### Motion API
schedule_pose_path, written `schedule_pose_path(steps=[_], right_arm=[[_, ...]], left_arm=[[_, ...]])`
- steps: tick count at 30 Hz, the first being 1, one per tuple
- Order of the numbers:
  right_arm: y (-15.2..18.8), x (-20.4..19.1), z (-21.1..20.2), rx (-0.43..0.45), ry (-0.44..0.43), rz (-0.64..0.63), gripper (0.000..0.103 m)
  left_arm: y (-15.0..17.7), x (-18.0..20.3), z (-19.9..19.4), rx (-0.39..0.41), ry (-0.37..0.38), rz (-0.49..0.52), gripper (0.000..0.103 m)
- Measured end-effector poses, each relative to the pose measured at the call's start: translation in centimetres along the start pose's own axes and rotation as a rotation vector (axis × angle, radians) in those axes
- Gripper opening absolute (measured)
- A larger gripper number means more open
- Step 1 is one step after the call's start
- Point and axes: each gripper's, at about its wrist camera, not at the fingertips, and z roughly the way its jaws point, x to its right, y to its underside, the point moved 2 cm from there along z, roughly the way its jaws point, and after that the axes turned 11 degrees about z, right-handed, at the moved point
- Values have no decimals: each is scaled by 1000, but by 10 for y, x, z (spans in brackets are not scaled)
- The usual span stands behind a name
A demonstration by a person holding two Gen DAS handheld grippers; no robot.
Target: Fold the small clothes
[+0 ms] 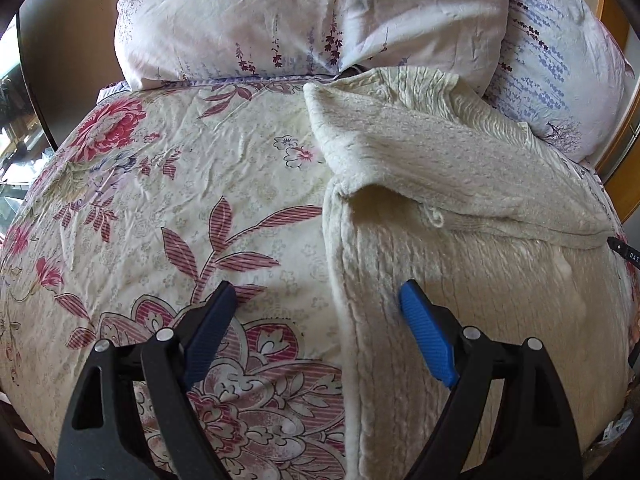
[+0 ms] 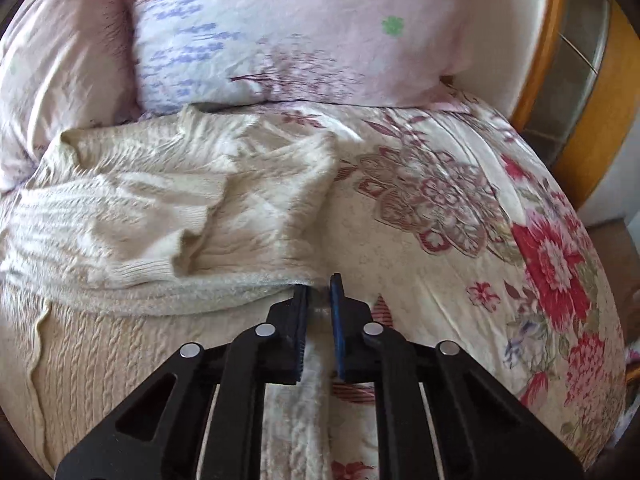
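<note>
A cream cable-knit sweater [image 1: 460,280] lies on the floral bedspread [image 1: 180,184], with one sleeve [image 1: 440,168] folded across its body. My left gripper [image 1: 316,294] is open and straddles the sweater's left edge: one finger is over the bedspread, the other rests on the knit, and nothing is pinched. In the right wrist view the sweater [image 2: 160,200] lies to the left with a sleeve cuff turned over it. My right gripper [image 2: 319,286] is shut at the sweater's right edge, with a thin fold of cream knit between the pads.
Two pale floral pillows [image 1: 300,20] [image 2: 300,20] lie just beyond the sweater at the head of the bed. A curved wooden headboard [image 2: 540,60] rims the far right. The bedspread [image 2: 460,240] stretches out on both sides of the sweater.
</note>
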Motion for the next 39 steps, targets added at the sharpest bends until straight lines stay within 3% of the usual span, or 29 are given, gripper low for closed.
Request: schedule_pose_path(steps=[2, 14, 15, 20, 23, 26, 27, 30, 35, 39], right_arm=[[0, 7, 3, -21, -14, 53, 11], [9, 1, -6, -52, -32, 59, 12], [9, 1, -7, -53, -31, 57, 15], [11, -1, -6, -54, -11, 44, 17], [11, 0, -7, -59, -5, 37, 20], [12, 7, -15, -68, -32, 57, 34], [13, 12, -20, -67, -62, 74, 43], [19, 33, -37, -95, -193, 151, 56], [35, 70, -54, -204, -412, 301, 56], [51, 88, -58, -296, -549, 406, 56]], left_arm=[[-3, -2, 1, -1, -10, -12, 84], [-27, -12, 17, -13, -107, -1, 83], [-29, -15, 18, -16, -122, -6, 83], [-34, -37, 22, -24, -148, -127, 78], [-32, -36, 22, -19, -168, -133, 79], [-26, -37, 15, -21, -126, -153, 82], [-22, -37, 10, -19, -107, -154, 83], [-3, -38, -13, 10, -29, -160, 88], [42, -40, -49, 34, 136, -218, 88], [73, -38, -67, 35, 221, -292, 87]])
